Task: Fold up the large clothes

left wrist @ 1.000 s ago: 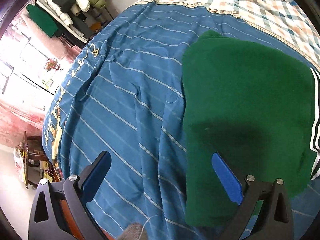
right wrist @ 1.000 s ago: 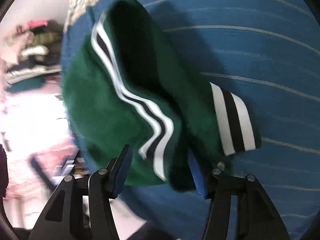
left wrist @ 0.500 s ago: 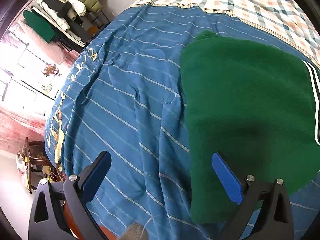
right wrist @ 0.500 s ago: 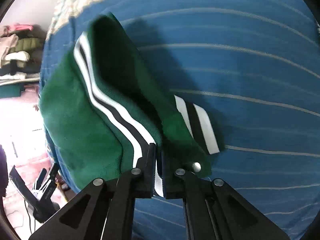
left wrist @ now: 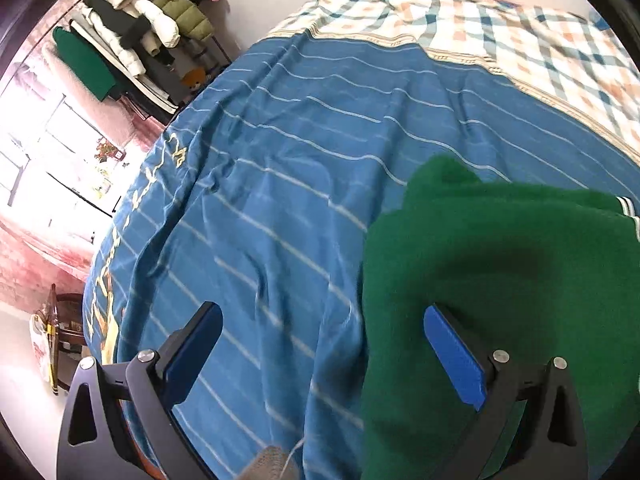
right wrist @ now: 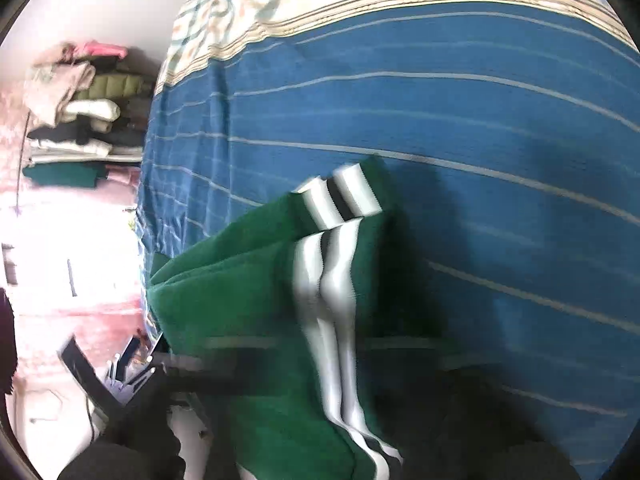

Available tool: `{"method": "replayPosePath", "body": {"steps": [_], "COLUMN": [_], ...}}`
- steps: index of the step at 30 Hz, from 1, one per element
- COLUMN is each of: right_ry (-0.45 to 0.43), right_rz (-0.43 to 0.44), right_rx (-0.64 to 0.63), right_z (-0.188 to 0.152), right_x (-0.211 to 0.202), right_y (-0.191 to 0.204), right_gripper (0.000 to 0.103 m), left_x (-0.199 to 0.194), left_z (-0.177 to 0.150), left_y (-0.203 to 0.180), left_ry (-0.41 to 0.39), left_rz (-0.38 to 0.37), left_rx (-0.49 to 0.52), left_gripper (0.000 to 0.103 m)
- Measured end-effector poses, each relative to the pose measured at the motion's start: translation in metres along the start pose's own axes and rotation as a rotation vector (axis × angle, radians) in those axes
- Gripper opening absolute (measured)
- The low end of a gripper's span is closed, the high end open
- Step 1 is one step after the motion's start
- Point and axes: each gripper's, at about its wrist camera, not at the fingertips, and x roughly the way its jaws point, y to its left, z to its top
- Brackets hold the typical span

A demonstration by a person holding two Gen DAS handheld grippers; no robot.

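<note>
A dark green garment with white and black striped trim lies on the blue striped bed cover. My left gripper hangs open above the garment's left edge; its right finger is over the green cloth and its left finger over the cover. In the blurred right wrist view the green garment is lifted and drapes close before the camera, its striped hem and a striped cuff facing me. My right gripper is shut on that striped edge, its fingers hidden by cloth and blur.
A plaid sheet covers the far end of the bed. A rack stacked with coats and folded clothes stands past the bed's left side by a bright window. The bed's left edge drops to the floor.
My right gripper shut on the striped hem and swept the green cloth up and across the bed. My left gripper shifted, so the garment now sits lower and further right in its view.
</note>
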Motion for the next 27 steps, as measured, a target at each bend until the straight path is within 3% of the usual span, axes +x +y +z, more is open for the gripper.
{"method": "replayPosePath", "body": {"steps": [5,8,10,11,12,14,16,18,20,24,27], "right_ry": [-0.232,-0.282,-0.255,-0.222,-0.132,-0.062,-0.030,-0.049,-0.097,-0.120,-0.073], "right_rz": [0.036,-0.043,-0.113,-0.193,-0.270,-0.303,-0.266,-0.248,-0.192,-0.074,0.049], "right_rx": [-0.046,-0.077,-0.069,-0.068,-0.059,-0.018,0.004,0.023,0.065,0.256,0.448], "right_z": [0.012,0.034,0.046,0.049,0.052,0.049,0.041,0.024,-0.006,-0.080,-0.143], "right_x": [-0.074,-0.077,-0.060,-0.049,-0.027,-0.013,-0.023,-0.053,-0.092,-0.125,-0.105], "right_y": [0.037,0.052,0.045,0.040,0.030,0.014,0.008,0.000,-0.014,-0.052,-0.093], "right_gripper": [0.002,0.002,0.002,0.002,0.002,0.008,0.013,0.047,0.058,0.063,0.063], "left_x": [-0.008,-0.002,0.012,0.020,0.029,0.050,0.055,0.048,0.039,0.019,0.005], "left_z": [0.020,0.029,0.036,0.038,0.040,0.044,0.047,0.049,0.046,0.029,0.004], "left_y": [0.008,0.003,-0.005,-0.008,-0.012,-0.021,-0.020,-0.015,-0.006,0.020,0.040], "left_ry": [-0.020,-0.025,-0.020,-0.009,0.007,0.061,0.078,0.070,0.057,0.047,0.075], "left_rz": [-0.088,-0.086,-0.101,-0.107,-0.105,-0.097,-0.100,-0.111,-0.112,-0.110,-0.105], "left_rx": [-0.031,-0.008,0.004,0.011,0.022,0.049,0.044,0.043,0.032,-0.052,-0.148], "left_gripper": [0.103,0.103,0.103,0.103,0.103,0.103,0.103,0.103,0.103,0.103,0.103]}}
